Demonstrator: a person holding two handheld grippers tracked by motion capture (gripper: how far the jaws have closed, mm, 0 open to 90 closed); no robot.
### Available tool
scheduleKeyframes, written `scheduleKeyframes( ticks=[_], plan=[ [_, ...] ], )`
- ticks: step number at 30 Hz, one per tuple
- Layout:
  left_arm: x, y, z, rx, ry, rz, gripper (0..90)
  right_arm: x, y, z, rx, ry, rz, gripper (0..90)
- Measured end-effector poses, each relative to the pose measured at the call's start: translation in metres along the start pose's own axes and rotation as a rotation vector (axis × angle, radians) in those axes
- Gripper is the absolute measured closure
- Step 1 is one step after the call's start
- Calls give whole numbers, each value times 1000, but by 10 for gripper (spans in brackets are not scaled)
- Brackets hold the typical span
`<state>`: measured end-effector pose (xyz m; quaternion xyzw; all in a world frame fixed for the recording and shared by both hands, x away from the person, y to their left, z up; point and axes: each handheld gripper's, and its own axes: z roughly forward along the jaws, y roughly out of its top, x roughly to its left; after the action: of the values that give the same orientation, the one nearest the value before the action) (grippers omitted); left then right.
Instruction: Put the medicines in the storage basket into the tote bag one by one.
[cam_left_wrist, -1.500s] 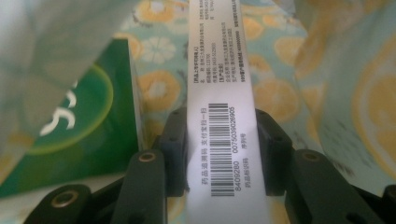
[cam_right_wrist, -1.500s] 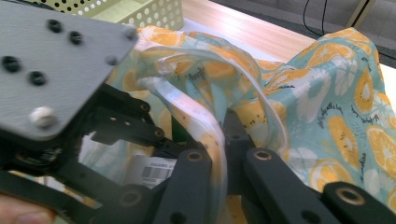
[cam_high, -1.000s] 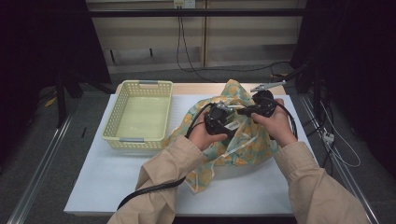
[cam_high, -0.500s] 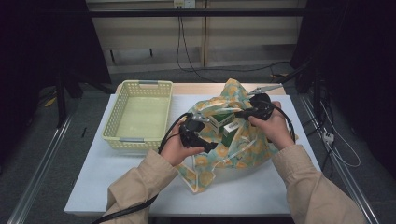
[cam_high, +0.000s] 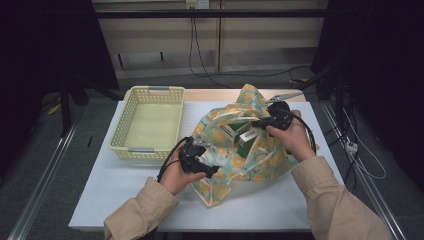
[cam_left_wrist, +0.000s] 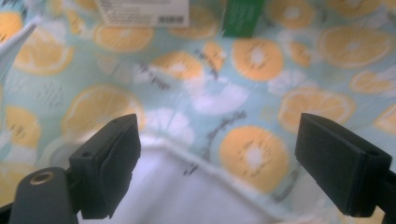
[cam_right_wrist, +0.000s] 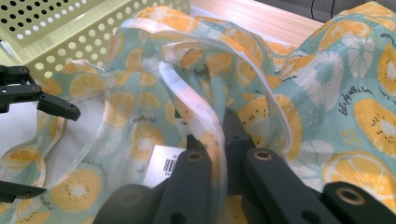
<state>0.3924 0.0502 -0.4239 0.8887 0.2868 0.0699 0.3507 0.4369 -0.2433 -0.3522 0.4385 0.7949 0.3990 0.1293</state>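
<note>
Right gripper (cam_right_wrist: 215, 140): jaws closed on the white-edged rim of the bag (cam_right_wrist: 327, 79); the rim strip is seen pinched between them in the right gripper view.
Left gripper (cam_left_wrist: 219, 172): jaws spread wide, nothing between them; it is held just before the bag's lower hem, over white table.
Right hand (cam_high: 290, 137): the gripper is held raised at the bag's far side, judged to be lifting the rim so that the mouth stays open.
Left hand (cam_high: 175, 175): it is placed at the near left of the bag, beside the basket (cam_high: 150, 95); judged ready to take the opposite edge or reach inside.
Bag: soft cloth or film, pale teal with an orange-slice print; it lies crumpled at the table's middle right, mouth towards the person.
Contents: a green and white box (cam_high: 240, 134) is seen in the open mouth, partly covered by the rim.
Writing: a barcode label is visible on the box in both gripper views; its text is too blurred to be read. Small script is printed on the bag, not legible.
Basket: yellow, perforated, empty, just left of the bag.
Table (cam_high: 125, 200): white top, otherwise bare near the person.
</note>
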Motion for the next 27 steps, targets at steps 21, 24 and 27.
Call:
scheduleKeyframes(
  ticks=[21,24,27],
  plan=[
    [-11,-8,30,4,62,-17,373,3,-5,5,15,3,1,900],
    [-15,-5,32,8,64,-13,483,2,-6,6,15,4,-3,899],
    [-14,-4,33,6,65,-21,569,2,-7,6,17,7,-2,899]
  ],
)
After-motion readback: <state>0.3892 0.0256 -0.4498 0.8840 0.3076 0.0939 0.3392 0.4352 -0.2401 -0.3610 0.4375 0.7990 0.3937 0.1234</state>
